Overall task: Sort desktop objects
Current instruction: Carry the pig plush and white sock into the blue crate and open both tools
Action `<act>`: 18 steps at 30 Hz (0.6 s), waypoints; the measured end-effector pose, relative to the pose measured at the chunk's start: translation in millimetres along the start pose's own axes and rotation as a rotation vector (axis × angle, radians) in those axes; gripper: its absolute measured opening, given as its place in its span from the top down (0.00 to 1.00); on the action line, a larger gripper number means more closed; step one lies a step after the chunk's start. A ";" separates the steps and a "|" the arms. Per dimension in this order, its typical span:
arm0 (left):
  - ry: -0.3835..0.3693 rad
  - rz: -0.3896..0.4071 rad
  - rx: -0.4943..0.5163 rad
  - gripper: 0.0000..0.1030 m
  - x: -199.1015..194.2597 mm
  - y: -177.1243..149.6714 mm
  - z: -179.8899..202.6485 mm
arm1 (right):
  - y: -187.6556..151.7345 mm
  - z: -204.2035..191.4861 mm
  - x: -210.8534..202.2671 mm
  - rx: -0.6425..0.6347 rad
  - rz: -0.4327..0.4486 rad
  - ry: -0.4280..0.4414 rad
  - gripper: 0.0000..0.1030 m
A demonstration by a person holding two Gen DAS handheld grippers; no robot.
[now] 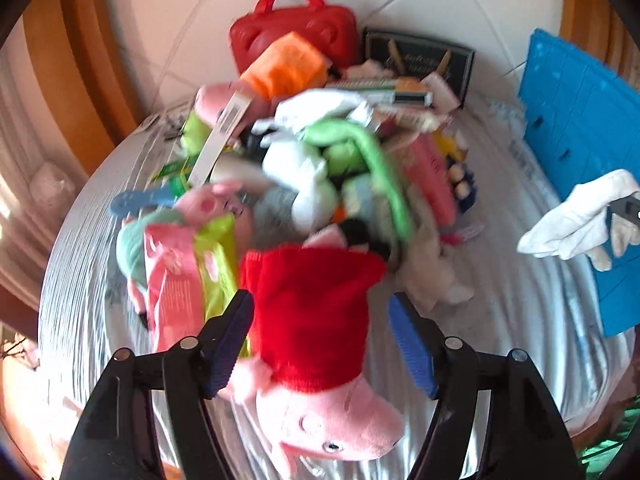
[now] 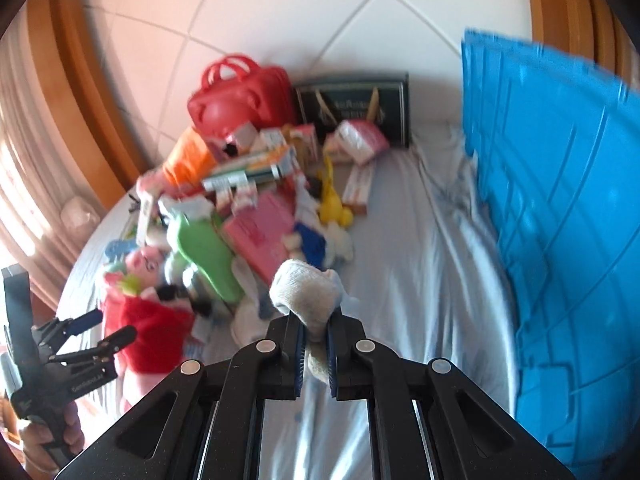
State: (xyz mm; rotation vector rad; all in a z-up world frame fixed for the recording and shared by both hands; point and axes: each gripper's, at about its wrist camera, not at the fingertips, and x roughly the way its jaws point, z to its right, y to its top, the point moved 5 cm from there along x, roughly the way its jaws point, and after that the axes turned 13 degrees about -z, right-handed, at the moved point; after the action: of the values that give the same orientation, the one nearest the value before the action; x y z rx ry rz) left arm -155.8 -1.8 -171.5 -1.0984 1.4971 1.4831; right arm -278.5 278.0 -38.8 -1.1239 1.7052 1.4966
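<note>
Two claws work: my right gripper (image 2: 314,344) pinches a white sock (image 2: 306,288); my left gripper (image 1: 320,344) gapes around the pig plush (image 1: 316,320), so I should centre before squeezing.

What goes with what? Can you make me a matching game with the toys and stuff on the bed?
Things:
1. pig plush
2. white sock
3. red bag
4. blue bin

Places:
A. at the far end of the pile, by the wall
B. pinched in the shut right gripper
C. standing at the right side of the bed
D. between the fingers of the left gripper

Pairs: 1-D, 2-B, 3-A, 4-C
</note>
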 end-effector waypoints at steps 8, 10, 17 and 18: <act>-0.017 -0.167 -0.077 0.16 59.3 -6.1 -20.3 | -13.7 10.5 33.2 0.013 -0.096 0.029 0.91; -0.023 -0.203 -0.051 0.16 73.7 0.3 -13.6 | -14.5 11.2 38.1 0.015 -0.107 0.024 0.91; -0.015 -0.138 -0.034 0.33 55.4 2.7 -9.5 | -14.7 12.8 30.9 0.040 -0.094 0.018 0.91; -0.016 -0.112 -0.025 0.33 44.7 2.8 -8.7 | -12.8 10.7 23.6 0.037 -0.074 0.014 0.91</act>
State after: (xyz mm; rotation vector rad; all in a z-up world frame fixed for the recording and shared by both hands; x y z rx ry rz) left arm -173.7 -13.6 -211.8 -1.1638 1.3863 1.4335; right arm -279.1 283.5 -67.2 -1.1678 1.6756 1.4090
